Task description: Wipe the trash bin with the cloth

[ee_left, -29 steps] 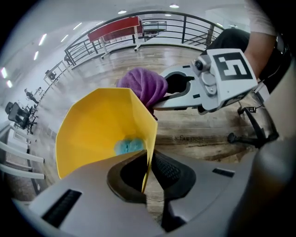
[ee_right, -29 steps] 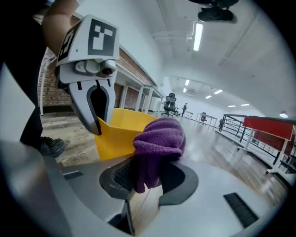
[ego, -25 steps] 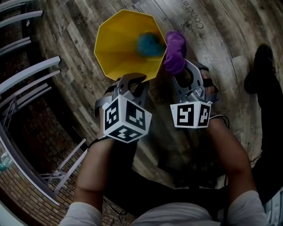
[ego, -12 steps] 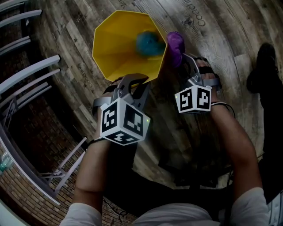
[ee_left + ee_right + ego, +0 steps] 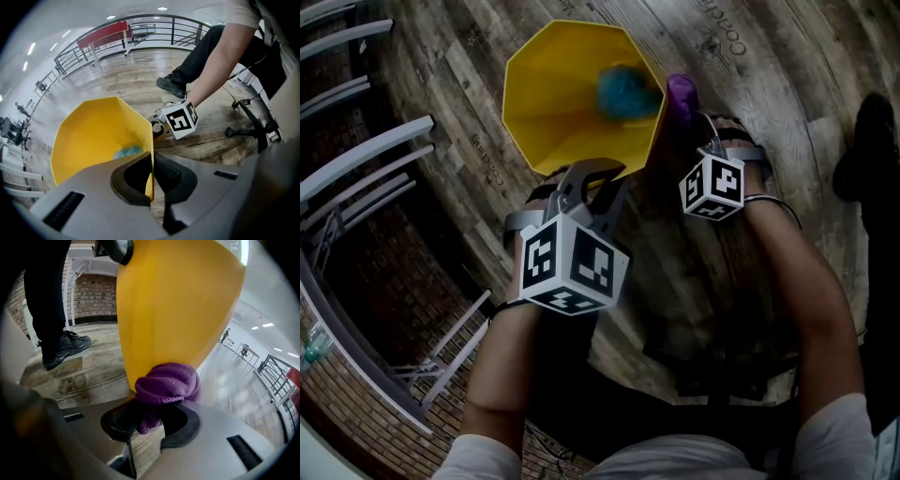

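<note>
The left gripper (image 5: 598, 176) is clamped on the near rim of the yellow trash bin (image 5: 546, 103), the thin wall caught between its pads in the left gripper view (image 5: 151, 174). The right gripper (image 5: 692, 120) pinches a bunched purple cloth (image 5: 682, 92), and the right gripper view shows that wad (image 5: 166, 383) pressed against the bin's outer wall (image 5: 178, 301) low down, near the floor (image 5: 70, 376).

In the head view the bin stands at 12 o'clock from the person, with the cloth on its 3 o'clock side.

The bin looks light and is steadied only by that one narrow pinch at its 6 o'clock edge. A firm sideways rub could twist the rim out of the pads, or tip the bin toward 9 o'clock and spill the blue lump (image 5: 626, 92) lying inside. The cloth is gripped by a fold, so dragging it along the wall may pull it loose.

A metal railing (image 5: 366, 159) runs close at 9 o'clock, leaving little room there. A dark shoe (image 5: 867, 141) stands at 3 o'clock, and a chair base (image 5: 255, 127) sits beyond the right arm.
</note>
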A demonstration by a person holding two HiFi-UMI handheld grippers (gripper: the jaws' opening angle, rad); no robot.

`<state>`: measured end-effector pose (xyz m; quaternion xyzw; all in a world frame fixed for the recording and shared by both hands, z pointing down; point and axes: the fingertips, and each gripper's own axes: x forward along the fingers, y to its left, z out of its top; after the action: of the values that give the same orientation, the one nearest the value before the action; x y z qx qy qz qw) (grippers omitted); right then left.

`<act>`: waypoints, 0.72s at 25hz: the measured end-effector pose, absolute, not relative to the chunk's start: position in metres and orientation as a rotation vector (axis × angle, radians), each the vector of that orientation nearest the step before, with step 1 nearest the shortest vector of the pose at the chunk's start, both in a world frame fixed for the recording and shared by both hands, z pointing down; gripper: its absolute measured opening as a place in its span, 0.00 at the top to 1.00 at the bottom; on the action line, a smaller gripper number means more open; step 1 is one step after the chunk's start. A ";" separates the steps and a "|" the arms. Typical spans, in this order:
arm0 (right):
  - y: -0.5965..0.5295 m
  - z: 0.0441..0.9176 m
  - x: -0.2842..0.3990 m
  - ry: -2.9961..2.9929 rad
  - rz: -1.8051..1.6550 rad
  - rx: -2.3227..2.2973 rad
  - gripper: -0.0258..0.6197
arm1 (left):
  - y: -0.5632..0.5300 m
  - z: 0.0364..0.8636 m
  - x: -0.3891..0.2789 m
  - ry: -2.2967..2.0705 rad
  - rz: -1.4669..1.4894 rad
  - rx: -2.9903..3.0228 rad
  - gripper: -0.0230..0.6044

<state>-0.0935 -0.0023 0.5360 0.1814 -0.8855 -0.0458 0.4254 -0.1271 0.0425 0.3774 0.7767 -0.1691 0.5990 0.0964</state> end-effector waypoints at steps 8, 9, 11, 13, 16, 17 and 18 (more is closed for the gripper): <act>0.001 0.587 -0.097 -2.093 -0.049 0.407 0.79 | 0.041 0.378 -0.128 -0.509 1.771 2.298 0.95; 0.003 0.595 -0.097 -2.070 -0.039 0.389 0.79 | 0.041 0.378 -0.128 -0.508 1.771 2.297 0.95; 0.007 0.608 -0.094 -2.029 -0.016 0.355 0.79 | 0.041 0.378 -0.128 -0.509 1.771 2.297 0.95; 0.009 0.613 -0.092 -2.007 0.000 0.339 0.79 | 0.042 0.378 -0.127 -0.511 1.770 2.298 0.95; 0.006 0.609 -0.092 -2.004 0.004 0.343 0.79 | 0.040 0.379 -0.128 -0.522 1.776 2.299 0.95; 0.006 0.606 -0.090 -2.005 0.005 0.349 0.79 | 0.040 0.378 -0.128 -0.528 1.780 2.302 0.95; 0.006 0.602 -0.088 -2.007 0.005 0.357 0.79 | 0.040 0.378 -0.128 -0.531 1.786 2.309 0.95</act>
<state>-0.0881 0.0063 0.6020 0.1493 -0.8385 0.0023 0.5240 -0.1280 0.0400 0.3777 0.7753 -0.1784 0.5996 0.0873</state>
